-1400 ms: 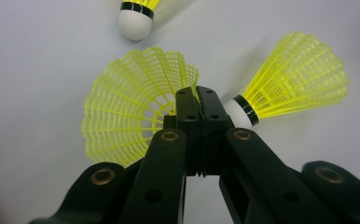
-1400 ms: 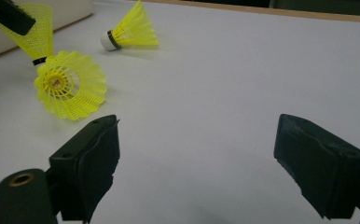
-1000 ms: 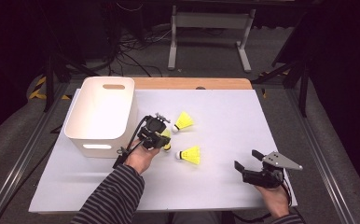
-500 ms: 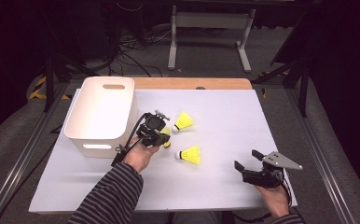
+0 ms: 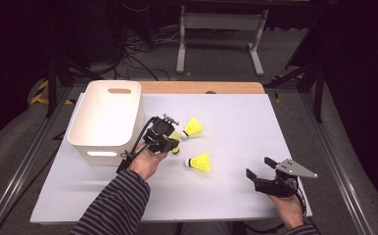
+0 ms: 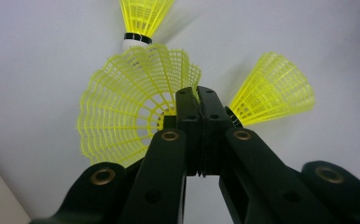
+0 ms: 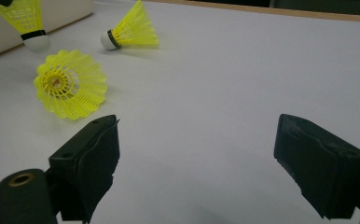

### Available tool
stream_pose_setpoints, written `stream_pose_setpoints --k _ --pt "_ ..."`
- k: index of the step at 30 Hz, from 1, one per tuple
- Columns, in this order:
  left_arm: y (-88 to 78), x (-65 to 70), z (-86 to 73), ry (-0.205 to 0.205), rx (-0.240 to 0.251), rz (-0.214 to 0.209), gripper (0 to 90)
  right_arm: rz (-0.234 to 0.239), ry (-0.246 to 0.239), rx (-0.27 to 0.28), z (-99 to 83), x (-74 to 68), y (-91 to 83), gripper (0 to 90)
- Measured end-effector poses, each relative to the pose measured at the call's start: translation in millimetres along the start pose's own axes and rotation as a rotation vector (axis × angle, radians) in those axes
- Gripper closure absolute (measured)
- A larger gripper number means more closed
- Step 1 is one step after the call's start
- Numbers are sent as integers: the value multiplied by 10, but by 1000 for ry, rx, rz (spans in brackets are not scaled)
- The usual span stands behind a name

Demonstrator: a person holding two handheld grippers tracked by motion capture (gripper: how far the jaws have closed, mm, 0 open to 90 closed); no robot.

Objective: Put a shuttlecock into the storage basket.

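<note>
- White bin: stands at the left of the tabletop.
- Left tongs: just right of the bin, pressed together on the skirt rim of a yellow shuttlecock.
- Second shuttlecock: lies on its side just right of the left tongs.
- Third shuttlecock: lies nearer the front edge, between the two tongs.
- Right tongs: spread, holding nothing, near the front right of the tabletop, well apart from the shuttlecocks.
</note>
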State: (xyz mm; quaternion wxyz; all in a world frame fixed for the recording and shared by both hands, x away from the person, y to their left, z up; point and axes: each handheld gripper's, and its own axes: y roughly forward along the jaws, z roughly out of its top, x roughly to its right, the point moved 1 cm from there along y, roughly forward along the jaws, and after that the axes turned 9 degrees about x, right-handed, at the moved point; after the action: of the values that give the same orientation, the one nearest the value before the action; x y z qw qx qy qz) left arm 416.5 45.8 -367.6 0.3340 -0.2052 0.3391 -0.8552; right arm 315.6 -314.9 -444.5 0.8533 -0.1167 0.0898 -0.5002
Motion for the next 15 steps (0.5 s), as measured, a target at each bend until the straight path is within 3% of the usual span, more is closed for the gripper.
stream_pose_setpoints --k 15 --pt "-77 13 60 12 4 -2 895 2 0 0 0 0 0 144"
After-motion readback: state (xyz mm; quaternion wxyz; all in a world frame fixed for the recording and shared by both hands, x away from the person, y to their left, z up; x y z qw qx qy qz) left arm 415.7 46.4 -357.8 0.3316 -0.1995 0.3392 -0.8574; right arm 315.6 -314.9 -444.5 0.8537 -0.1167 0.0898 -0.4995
